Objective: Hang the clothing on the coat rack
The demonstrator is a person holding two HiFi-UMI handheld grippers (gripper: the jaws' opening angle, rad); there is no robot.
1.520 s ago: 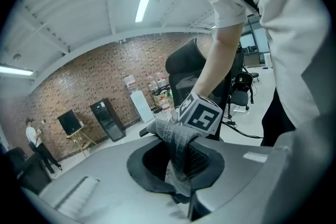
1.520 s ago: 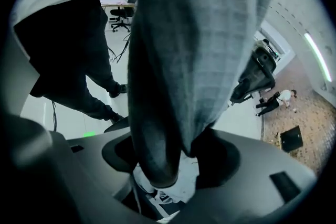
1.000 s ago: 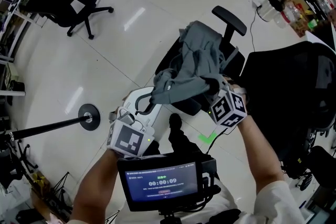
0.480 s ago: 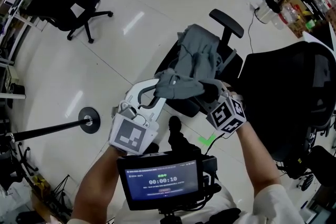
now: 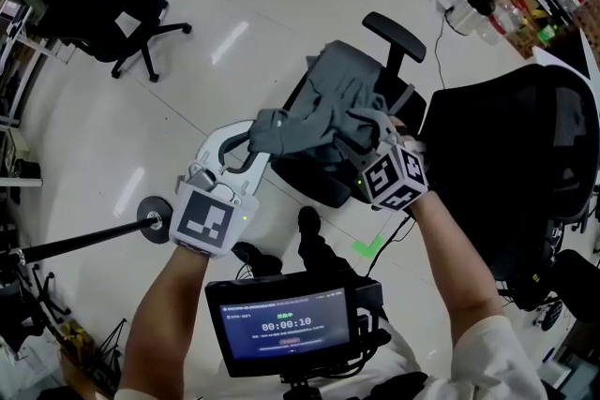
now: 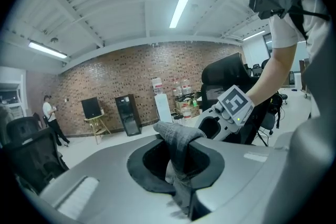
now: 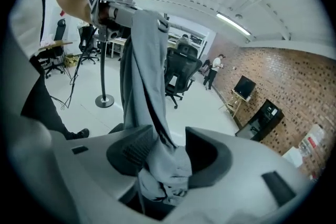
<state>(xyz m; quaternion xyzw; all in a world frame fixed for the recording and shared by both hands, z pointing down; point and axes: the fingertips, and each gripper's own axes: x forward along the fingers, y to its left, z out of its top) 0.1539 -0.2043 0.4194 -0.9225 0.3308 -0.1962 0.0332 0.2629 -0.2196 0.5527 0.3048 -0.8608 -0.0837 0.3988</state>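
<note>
Pinching a fold of the grey cloth garment (image 5: 323,112) (image 6: 178,139) (image 7: 142,76), my left gripper (image 5: 253,140) (image 6: 176,157) has its fingers pressed together on it. My right gripper (image 5: 370,131) (image 7: 168,160) is opening its fingers, with cloth hanging loosely between them. The garment stretches between both grippers, its far part draped over the black office chair (image 5: 314,178). A black pole on a round base (image 5: 155,208) (image 7: 103,81) stands well apart.

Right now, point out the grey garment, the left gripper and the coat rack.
grey garment (image 5: 314,122), head view, stretched middle.
left gripper (image 5: 255,138), head view, between its fingertips.
coat rack (image 5: 155,209), head view, round base.
</note>
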